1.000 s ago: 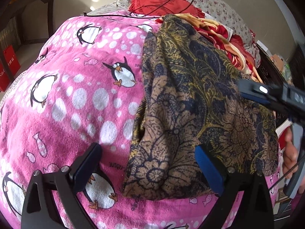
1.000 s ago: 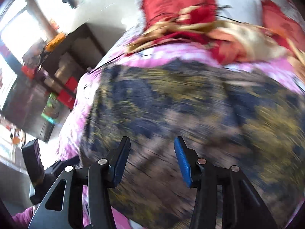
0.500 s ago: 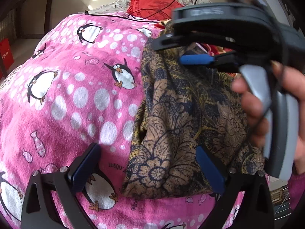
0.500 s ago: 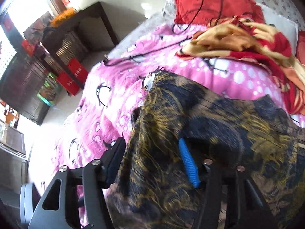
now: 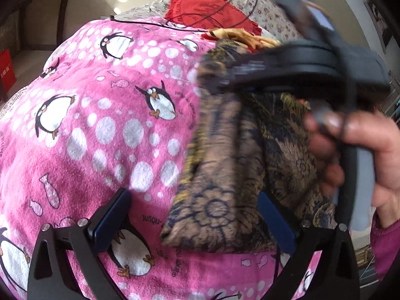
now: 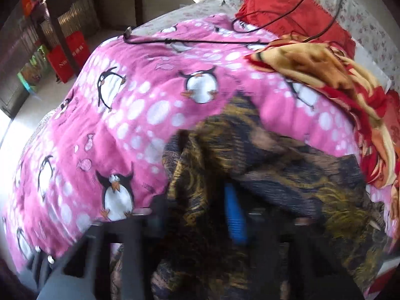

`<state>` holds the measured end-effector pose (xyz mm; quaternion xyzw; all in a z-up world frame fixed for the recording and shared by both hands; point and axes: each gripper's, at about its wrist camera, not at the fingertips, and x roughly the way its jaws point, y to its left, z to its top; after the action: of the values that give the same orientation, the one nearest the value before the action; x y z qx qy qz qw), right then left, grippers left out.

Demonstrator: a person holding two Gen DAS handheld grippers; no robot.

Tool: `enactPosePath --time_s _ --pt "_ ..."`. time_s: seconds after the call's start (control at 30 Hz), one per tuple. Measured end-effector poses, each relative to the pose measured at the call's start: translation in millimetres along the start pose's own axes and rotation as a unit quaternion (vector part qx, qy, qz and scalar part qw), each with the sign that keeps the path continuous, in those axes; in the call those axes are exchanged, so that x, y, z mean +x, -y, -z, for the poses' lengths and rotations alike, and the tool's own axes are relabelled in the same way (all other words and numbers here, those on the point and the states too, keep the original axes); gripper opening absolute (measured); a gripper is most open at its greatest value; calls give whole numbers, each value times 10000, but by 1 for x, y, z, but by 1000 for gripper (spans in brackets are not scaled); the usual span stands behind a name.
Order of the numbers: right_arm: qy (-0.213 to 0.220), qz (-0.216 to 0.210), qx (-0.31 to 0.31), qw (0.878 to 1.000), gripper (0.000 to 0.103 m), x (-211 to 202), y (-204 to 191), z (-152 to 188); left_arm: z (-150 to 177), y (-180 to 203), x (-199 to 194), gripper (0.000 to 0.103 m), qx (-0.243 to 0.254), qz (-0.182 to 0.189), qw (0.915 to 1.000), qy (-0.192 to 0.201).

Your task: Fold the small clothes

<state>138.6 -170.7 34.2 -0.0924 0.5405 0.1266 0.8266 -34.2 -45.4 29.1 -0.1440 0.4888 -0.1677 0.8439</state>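
- nearest in the left wrist view, the left gripper (image 5: pixel 192 215) hangs with its jaws spread wide, nothing pinched; its left finger sits over the pink penguin blanket (image 5: pixel 100 135) and its right finger over the lower edge of the brown floral garment (image 5: pixel 220 200).
- that garment lies on the blanket's right side, one long fold lifted up out of it.
- just above, the right gripper (image 5: pixel 225 85) reaches in from the right, held by a hand (image 5: pixel 362 155) in a pink sleeve; its jaws have just been closing and now pinch the garment's raised fold.
- the right wrist view, blurred, shows dark cloth (image 6: pixel 200 187) bunched between those fingers.
- farther back lie a red and gold blanket (image 6: pixel 337 80), a black cable (image 6: pixel 200 41) and a red pillow (image 5: pixel 207 7).
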Motion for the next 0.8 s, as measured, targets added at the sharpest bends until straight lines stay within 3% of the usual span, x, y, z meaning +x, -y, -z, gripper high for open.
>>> enactPosePath --time_s 0.1,0.2,0.27,0.3,0.37,0.43,0.57,0.67,0.8 --pt "223 -752 389 9962 9 -23 24 6 -8 6 -2 103 74 -145 9998 110" --pt "402 -1104 588 9913 8 -44 40 15 -16 13 -2 103 220 -115 9995 208" --pt "480 -1224 672 9890 8 -54 49 19 -16 18 6 99 255 21 9996 68" --pt "500 -1286 707 9879 8 -56 51 19 -17 21 9 92 275 77 9996 -23" --pt "532 -1355 751 9865 8 -63 56 25 -16 28 13 43 290 279 9990 -191" --pt "498 -1415 782 9856 8 -64 60 29 -14 33 14 21 239 529 9979 -275" --pt "446 -1381 856 9857 12 -63 64 32 -7 46 7 13 256 814 9963 -117" --pt "399 -1145 858 9889 44 -56 58 22 -5 54 5 13 380 792 9961 -48" --pt "261 -966 401 9942 51 -47 34 7 -6 61 5 12 398 788 9961 -47"
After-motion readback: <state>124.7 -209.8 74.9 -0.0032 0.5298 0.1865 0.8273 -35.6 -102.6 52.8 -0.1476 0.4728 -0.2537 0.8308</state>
